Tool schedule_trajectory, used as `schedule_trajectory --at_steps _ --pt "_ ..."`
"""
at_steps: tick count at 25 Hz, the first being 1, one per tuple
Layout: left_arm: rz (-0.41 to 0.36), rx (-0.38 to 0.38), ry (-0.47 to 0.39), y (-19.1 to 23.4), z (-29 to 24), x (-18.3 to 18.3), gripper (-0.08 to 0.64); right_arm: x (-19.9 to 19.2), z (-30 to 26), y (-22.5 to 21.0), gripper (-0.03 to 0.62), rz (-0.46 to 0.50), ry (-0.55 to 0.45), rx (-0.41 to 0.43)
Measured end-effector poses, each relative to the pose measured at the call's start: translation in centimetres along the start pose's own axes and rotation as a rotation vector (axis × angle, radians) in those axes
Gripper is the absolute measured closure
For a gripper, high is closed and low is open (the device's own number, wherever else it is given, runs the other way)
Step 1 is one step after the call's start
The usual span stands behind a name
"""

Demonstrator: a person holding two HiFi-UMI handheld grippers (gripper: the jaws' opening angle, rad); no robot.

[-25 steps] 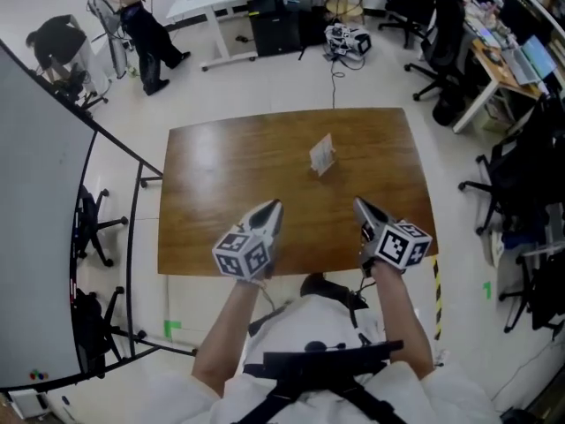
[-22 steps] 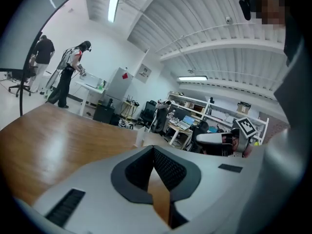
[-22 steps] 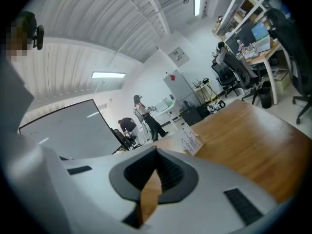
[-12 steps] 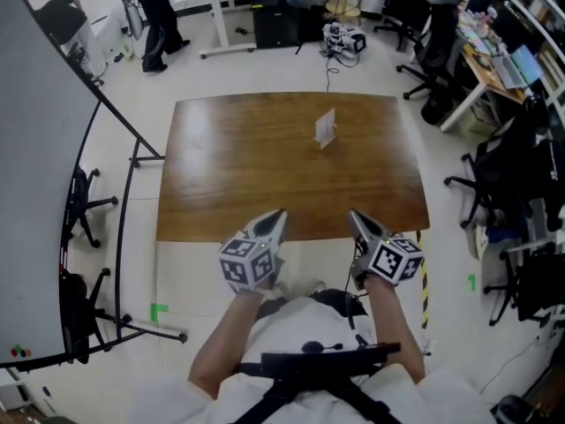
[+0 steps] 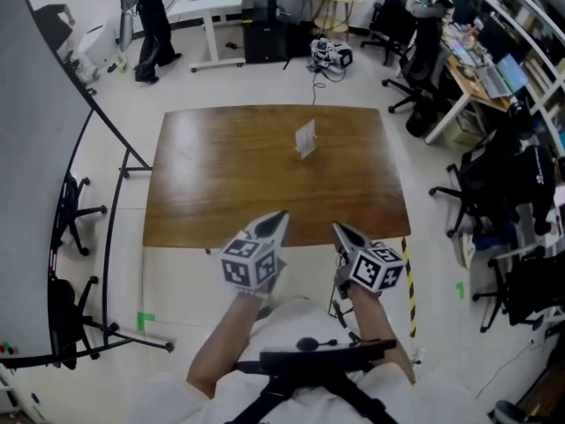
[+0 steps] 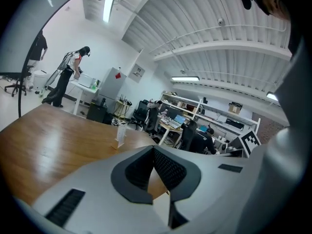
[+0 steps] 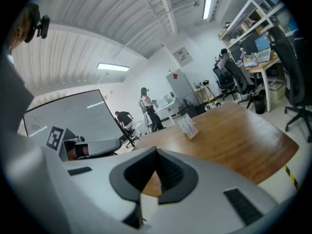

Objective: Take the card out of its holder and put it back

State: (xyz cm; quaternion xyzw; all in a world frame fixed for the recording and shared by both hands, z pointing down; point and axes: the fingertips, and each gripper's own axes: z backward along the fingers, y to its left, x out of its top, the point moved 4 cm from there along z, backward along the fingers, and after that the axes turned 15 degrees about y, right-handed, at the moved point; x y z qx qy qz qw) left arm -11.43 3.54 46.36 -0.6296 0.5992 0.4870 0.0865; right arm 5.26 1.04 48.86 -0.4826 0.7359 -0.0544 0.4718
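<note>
A clear card holder with a white card (image 5: 305,139) stands upright on the far half of the brown wooden table (image 5: 212,184). It also shows in the left gripper view as a small card holder (image 6: 120,136) and in the right gripper view as the card holder (image 7: 187,126), well ahead of the jaws. My left gripper (image 5: 280,215) and right gripper (image 5: 337,230) hover side by side at the table's near edge, far from the holder. Both are shut and hold nothing; the left gripper's (image 6: 153,150) and the right gripper's (image 7: 156,153) jaw tips meet.
A large grey board (image 5: 35,175) on a black frame stands left of the table, with chairs (image 5: 71,223) beside it. Office chairs (image 5: 481,193) and desks crowd the right side. A person (image 5: 150,25) stands far back left. Yellow-black tape (image 5: 409,281) marks the floor.
Both grippers have drawn back toward the table's near edge, staying shut. The table and holder sit farther ahead of them and shifted slightly left in the head view.
</note>
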Motion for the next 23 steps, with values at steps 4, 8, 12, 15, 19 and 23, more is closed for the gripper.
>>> schedule_trajectory --at_steps 4,8,12,15,19,23 --pt "0.001 0.007 0.024 0.1 -0.3 -0.6 0.558 0.1 0.2 -0.1 0.592 -0.008 -0.013 -0.002" --pt "0.022 0.009 0.034 0.7 -0.4 -1.0 0.558 -0.4 0.3 0.0 0.592 -0.026 -0.017 -0.007" --pt "0.041 0.018 0.037 0.8 -0.9 -1.4 0.558 -0.8 0.4 -0.8 0.592 -0.029 -0.006 -0.005" --pt "0.054 0.019 0.045 0.8 -1.1 -2.0 0.558 -0.9 0.4 -0.9 0.592 -0.033 -0.003 -0.002" --pt "0.056 0.016 0.053 1.1 -1.3 -2.2 0.558 -0.6 0.0 -0.8 0.592 -0.028 0.0 0.003" --pt "0.059 0.009 0.061 0.7 -1.6 -2.1 0.558 -0.3 0.1 -1.0 0.592 -0.031 -0.001 0.006"
